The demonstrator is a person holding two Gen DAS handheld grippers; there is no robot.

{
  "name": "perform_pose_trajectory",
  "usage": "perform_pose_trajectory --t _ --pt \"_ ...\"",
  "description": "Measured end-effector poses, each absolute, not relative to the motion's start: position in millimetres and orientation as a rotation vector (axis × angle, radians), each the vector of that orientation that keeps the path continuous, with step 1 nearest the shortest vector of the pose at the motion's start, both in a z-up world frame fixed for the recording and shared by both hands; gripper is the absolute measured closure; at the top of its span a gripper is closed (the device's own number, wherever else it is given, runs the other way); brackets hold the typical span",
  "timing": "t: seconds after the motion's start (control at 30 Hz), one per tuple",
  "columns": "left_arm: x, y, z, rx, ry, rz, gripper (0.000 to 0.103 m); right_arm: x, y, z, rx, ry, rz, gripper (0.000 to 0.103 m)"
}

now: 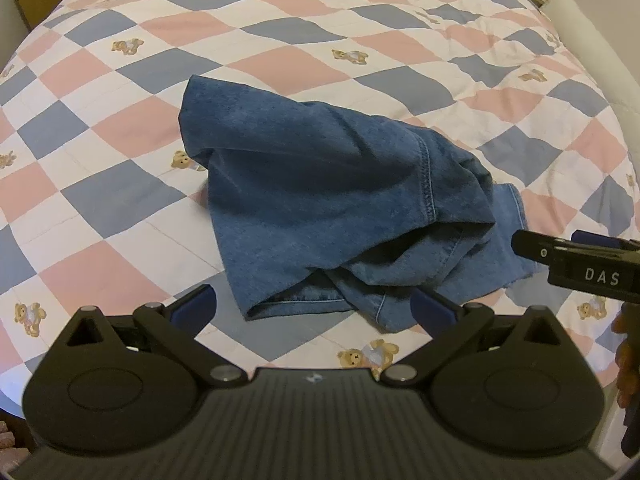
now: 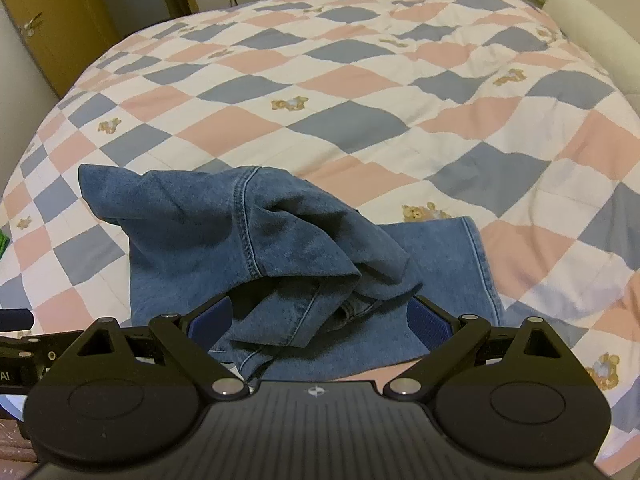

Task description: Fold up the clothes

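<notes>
One garment is all we have to deal with: a denim garment (image 1: pixel 320 204), crumpled in a loose heap on the bed (image 1: pixel 100 208), whose checked quilt of pink, blue and white squares carries little teddy bears.

Starting on our left, the left gripper (image 1: pixel 314 306) hovers just short of the heap's near hem, fingers (image 1: pixel 196 304) spread wide with nothing between them. The cloth in front of it is bunched; a stitched seam runs down the top fold and the lower layers are tucked under, so we cannot tell yet whether this is a shirt or trousers.

Moving right, the right gripper (image 2: pixel 320 320) sits closer in. Its fingers (image 2: pixel 424 324) are also spread wide, and a fold of denim lies in the gap between them, but the pads are well apart from it, so nothing is pinched. From the left wrist view we see that gripper's tip coming in over the right edge of the heap.

We judge this as the very start: the garment is not yet spread flat, and no fold has been made. The next move, as we read it, calls for each gripper to close on a separate edge or corner, lift, and pull apart so the cloth opens out on the bed. The risk is pinching several layers at once and dragging the whole bundle.
</notes>
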State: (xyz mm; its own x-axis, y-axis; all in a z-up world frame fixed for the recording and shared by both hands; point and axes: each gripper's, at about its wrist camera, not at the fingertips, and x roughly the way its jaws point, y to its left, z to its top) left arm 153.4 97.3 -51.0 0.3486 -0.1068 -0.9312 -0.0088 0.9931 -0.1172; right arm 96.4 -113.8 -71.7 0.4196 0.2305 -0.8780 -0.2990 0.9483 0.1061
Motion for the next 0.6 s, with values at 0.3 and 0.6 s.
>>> perform_pose_trajectory --t 0.3,0.6 --pt "171 114 -51 -0.127 1.209 -0.069 0.001 111 -103 -75 -0.035 1.097 0.374 0.006" --pt "219 145 -56 -0.264 1.216 -0.096 0.001 162 -159 -96 0.467 1.117 0.327 0.007"
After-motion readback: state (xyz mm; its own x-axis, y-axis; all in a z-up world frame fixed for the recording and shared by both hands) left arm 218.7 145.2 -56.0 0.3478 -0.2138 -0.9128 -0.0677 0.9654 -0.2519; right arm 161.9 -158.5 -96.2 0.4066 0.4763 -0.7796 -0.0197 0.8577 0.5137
